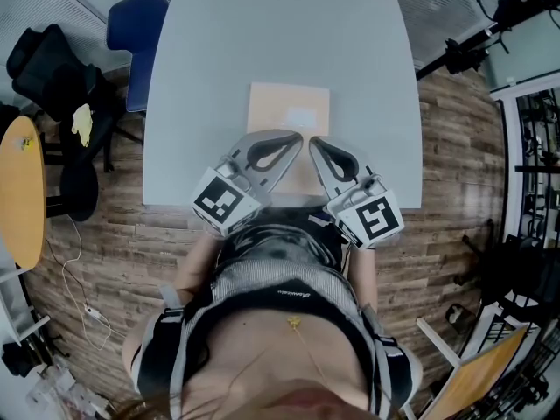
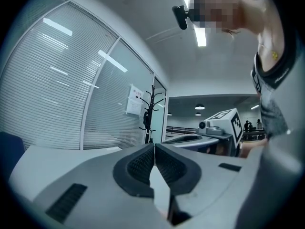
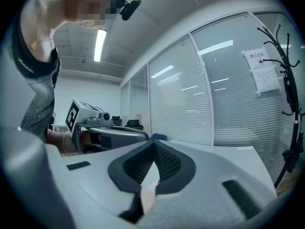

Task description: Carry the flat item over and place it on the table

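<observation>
The flat item, a tan envelope (image 1: pixel 289 112) with a pale label, lies flat on the grey table (image 1: pixel 210 77) near its front edge. Both grippers hang over the envelope's near part and hide it. My left gripper (image 1: pixel 295 138) points in from the left, and its jaws are shut with the pads touching (image 2: pixel 154 149) and nothing between them. My right gripper (image 1: pixel 316 143) comes in from the right, also shut and empty (image 3: pixel 154 146). A tan strip, too small to identify, shows in the slit below the right pads. Each gripper appears in the other's view.
A blue chair (image 1: pixel 136 38) stands at the table's far left corner. Left of it are a black chair (image 1: pixel 52 68) and a round wooden table (image 1: pixel 19 191). Tripods and racks (image 1: pixel 525 147) stand on the right. A blinds-covered glass wall and a coat stand (image 2: pixel 150 109) lie beyond the table.
</observation>
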Motion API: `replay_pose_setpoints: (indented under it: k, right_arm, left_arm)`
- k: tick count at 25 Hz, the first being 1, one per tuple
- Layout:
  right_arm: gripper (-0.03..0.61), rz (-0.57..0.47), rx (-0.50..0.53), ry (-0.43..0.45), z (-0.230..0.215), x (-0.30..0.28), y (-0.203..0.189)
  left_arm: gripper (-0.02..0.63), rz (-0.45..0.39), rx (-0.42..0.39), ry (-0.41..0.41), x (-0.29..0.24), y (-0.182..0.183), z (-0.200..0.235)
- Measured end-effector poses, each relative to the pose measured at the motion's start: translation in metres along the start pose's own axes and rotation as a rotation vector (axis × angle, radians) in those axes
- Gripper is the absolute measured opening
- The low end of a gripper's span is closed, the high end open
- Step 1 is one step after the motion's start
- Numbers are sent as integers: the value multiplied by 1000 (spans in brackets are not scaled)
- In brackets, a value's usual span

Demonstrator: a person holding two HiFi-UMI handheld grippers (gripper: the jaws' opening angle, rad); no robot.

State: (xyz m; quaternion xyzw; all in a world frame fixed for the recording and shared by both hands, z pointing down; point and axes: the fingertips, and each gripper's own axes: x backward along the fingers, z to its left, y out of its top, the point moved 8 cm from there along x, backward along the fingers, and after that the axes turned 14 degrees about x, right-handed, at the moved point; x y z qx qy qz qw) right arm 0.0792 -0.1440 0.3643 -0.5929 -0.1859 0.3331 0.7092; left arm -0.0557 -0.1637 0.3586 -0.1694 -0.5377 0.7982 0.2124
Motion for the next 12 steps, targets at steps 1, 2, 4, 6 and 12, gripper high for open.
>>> replay_pose_setpoints:
  k: [1, 2, 4, 6, 12]
  right_arm:
    - [-2, 1, 1, -2, -1, 0, 0]
    - [-2, 2, 3, -6, -1, 0, 0]
    - [-2, 4, 7, -15, -2, 0, 0]
    - [-2, 5, 7, -21, -3, 0, 0]
    - [-2, 17, 7, -28, -6, -1, 0]
  left_arm:
    - [11, 0, -1, 0, 0, 0, 1]
    - [11, 0, 0, 0, -1, 0, 1]
    - [11, 0, 4, -1, -1, -1, 2]
    - [11, 3, 5, 0, 0, -1, 3]
    - [11, 12, 13, 1, 0, -1, 6]
